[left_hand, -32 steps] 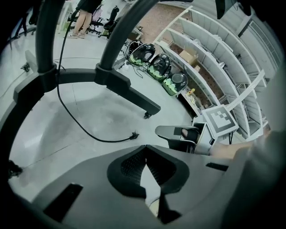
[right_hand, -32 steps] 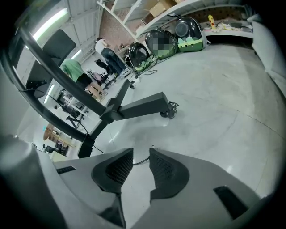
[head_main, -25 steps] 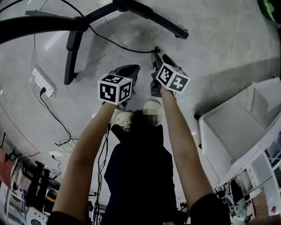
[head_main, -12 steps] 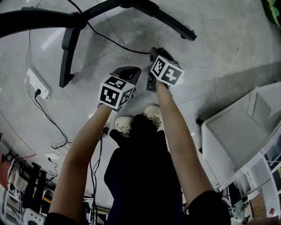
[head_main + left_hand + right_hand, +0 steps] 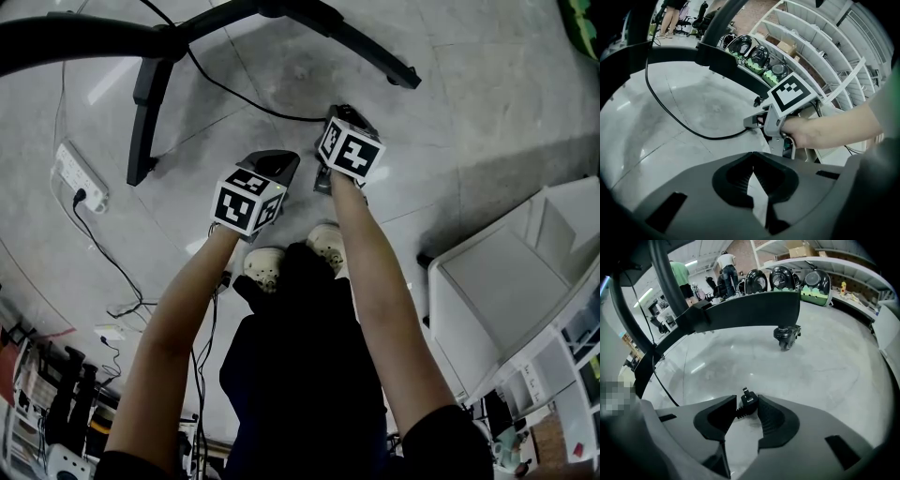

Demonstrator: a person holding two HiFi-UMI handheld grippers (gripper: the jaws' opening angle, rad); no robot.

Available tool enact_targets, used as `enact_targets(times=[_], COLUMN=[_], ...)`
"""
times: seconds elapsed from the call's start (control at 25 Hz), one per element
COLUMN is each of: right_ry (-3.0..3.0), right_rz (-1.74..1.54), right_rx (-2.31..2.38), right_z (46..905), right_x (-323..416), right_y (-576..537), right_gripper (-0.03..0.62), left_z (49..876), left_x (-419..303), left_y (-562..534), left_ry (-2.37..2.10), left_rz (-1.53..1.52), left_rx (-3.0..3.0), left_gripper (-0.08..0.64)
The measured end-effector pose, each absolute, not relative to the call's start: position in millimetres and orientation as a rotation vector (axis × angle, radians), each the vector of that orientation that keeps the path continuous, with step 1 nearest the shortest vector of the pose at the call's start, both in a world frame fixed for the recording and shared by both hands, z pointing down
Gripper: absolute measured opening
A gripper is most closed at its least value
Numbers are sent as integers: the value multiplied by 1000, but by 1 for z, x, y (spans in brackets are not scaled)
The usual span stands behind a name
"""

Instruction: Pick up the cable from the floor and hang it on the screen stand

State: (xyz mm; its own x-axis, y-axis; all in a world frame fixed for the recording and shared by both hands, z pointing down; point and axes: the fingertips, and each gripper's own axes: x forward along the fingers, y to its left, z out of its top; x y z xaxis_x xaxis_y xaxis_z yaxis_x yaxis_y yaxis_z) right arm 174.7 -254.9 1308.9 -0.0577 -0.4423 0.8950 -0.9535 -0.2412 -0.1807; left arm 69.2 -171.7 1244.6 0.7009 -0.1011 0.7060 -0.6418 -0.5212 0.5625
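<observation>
Now the right gripper (image 5: 749, 402) has just been closing its jaws and pinches the plug end of the one black cable (image 5: 239, 92), low at the floor (image 5: 450, 112). Left gripper (image 5: 751, 155) sits beside it, jaws clamped together, empty. Cable trails off under the one screen stand (image 5: 148, 112).

The cable (image 5: 246, 101) was black, the floor (image 5: 469, 103) pale grey, the screen stand (image 5: 142, 122) black, the marker cube (image 5: 247, 200) black-and-white squared.

Dark clothes (image 5: 300, 375), short sleeves (image 5: 441, 445), apparently whitish shoes (image 5: 265, 265)
</observation>
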Motion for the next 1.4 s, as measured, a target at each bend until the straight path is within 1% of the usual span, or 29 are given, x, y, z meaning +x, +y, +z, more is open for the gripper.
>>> enact_targets(times=[0.04, 0.08, 0.16, 0.6, 1.04, 1.4], right_ry=[-1490, -1482, -1468, -1418, -1421, -1462], right_rz=[1292, 1317, 1354, 1301, 1265, 1243], right_rx=[1698, 1706, 1722, 1681, 1692, 1697], right_z=[1308, 1306, 1300, 1233, 1145, 1066], right_x=[176, 178, 180, 195, 207, 219], right_y=[-254, -252, -245, -202, -204, -194], right_gripper=[155, 121, 104, 101, 101, 101], left_z=[1243, 1242, 1238, 1179, 1102, 1043], left_x=[69, 68, 64, 53, 59, 57], left_y=[-170, -168, -164, -141, -150, -137], left_ry=[-566, -565, -569, -564, -586, -643], left_rz=[781, 785, 789, 802, 805, 799], left_rx=[2028, 2026, 2010, 1961, 1979, 1942], left_gripper=[8, 8, 8, 8, 8, 8])
